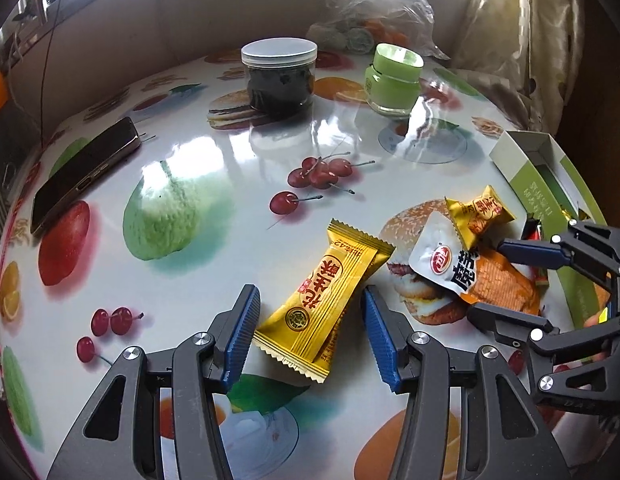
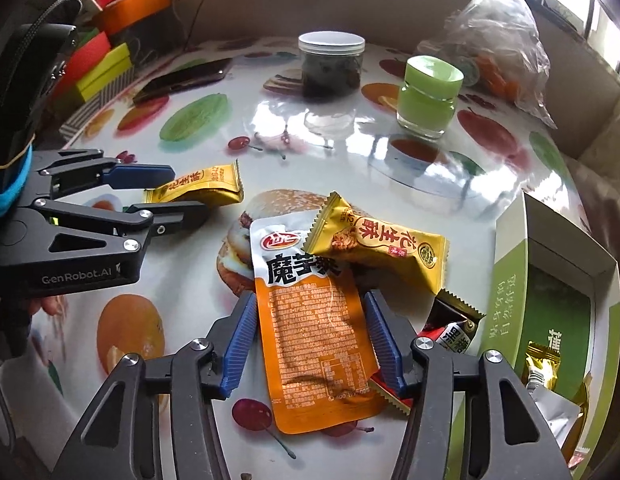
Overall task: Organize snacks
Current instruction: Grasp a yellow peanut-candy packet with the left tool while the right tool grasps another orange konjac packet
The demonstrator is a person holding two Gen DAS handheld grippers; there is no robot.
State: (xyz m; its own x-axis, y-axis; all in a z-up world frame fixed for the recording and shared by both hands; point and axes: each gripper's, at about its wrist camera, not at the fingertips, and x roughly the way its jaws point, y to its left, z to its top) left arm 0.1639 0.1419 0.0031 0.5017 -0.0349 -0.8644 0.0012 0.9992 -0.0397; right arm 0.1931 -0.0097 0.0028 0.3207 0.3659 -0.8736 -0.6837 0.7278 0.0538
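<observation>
— Glossy fruit-print table (image 1: pixel 197 152) lies under both your grippers. What does your left gripper (image 1: pixel 307 336) have?

— Its blue pads stand half open around a yellow peanut-candy packet (image 1: pixel 324 300), which lies flat on the table. The pads do not press it; a gap shows on each side.

— And your right gripper (image 2: pixel 312 344)?

— Its jaws straddle an orange-and-silver konjac pouch (image 2: pixel 310 328), just beside both edges. I cannot tell whether they grip it. A second yellow packet (image 2: pixel 374 246) overlaps the pouch's far right corner, and a dark red-and-black packet (image 2: pixel 454 328) lies right of it.

— Where is the box?

— At your right edge: an open green-and-white carton (image 2: pixel 510 300) with a gold wrapper (image 2: pixel 542 364) inside. Far across the table stand a clear jar with dark contents (image 1: pixel 278 76) and a green-lidded jar (image 1: pixel 394 80); a phone (image 1: pixel 83 172) lies far left.
</observation>
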